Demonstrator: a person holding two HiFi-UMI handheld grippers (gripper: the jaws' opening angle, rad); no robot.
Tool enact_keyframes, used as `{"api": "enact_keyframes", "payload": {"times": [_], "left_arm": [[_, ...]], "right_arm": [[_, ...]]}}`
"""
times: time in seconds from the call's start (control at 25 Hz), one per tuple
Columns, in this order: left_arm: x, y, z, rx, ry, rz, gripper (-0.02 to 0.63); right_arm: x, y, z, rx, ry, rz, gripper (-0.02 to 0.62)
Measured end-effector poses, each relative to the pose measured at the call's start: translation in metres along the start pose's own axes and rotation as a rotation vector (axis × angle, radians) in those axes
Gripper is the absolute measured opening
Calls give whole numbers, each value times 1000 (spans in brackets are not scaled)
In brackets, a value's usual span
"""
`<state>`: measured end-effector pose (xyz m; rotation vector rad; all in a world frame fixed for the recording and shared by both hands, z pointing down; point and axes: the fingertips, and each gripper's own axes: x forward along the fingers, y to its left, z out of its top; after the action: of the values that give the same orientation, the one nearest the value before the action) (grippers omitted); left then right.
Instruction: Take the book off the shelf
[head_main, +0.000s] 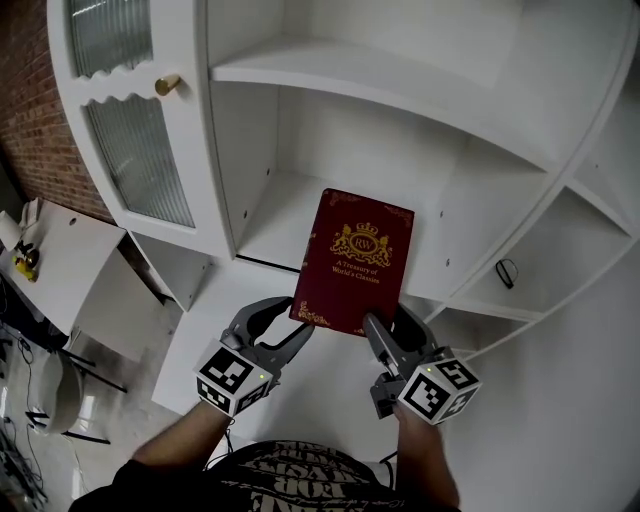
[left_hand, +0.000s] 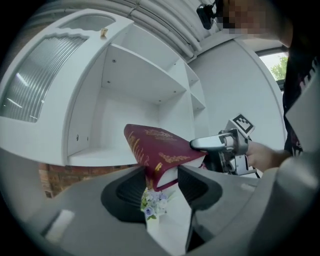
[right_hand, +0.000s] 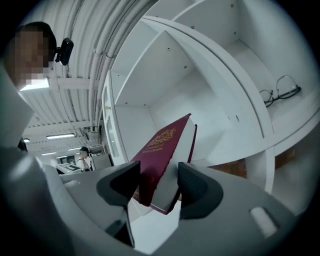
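Note:
A dark red hardback book (head_main: 355, 262) with gold print hangs in the air in front of the white shelf unit's lower middle compartment (head_main: 285, 225), clear of the board. My left gripper (head_main: 300, 322) is shut on the book's lower left corner, at the spine. My right gripper (head_main: 385, 322) is shut on its lower right corner, across the covers and page edge. In the left gripper view the book (left_hand: 160, 142) sits between the jaws of the left gripper (left_hand: 160, 182), with the right gripper (left_hand: 220, 145) beyond it. In the right gripper view the book (right_hand: 160, 155) stands tilted in the right gripper (right_hand: 159, 187).
The shelf unit has a ribbed glass door with a brass knob (head_main: 167, 85) at the left. A pair of eyeglasses (head_main: 506, 272) lies on a curved side shelf at the right. A small bunch of flowers (left_hand: 152, 202) shows below the left jaws. A white table (head_main: 60, 260) stands far left.

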<state>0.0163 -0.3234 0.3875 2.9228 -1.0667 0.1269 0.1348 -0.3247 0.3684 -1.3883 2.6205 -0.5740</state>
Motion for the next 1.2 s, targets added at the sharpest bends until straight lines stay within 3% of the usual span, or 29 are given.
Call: {"api": "enact_keyframes", "payload": {"times": [0.4,0.68,0.92,1.2], "left_arm": [[-29,-7,33,75,-58,1,206],[-54,-17,68,133,-119,-9,206],[-79,-27,100,237,-177,5,206],[-100,-27,96,216,-178,3,206]], "right_arm": [[-16,44,24,-133,-81,8,241],[-31,75,48,-167,-156,42,242],[-43,104,63,-219,-191,57,252],[-46,125,57,-227,-192,45,250]]}}
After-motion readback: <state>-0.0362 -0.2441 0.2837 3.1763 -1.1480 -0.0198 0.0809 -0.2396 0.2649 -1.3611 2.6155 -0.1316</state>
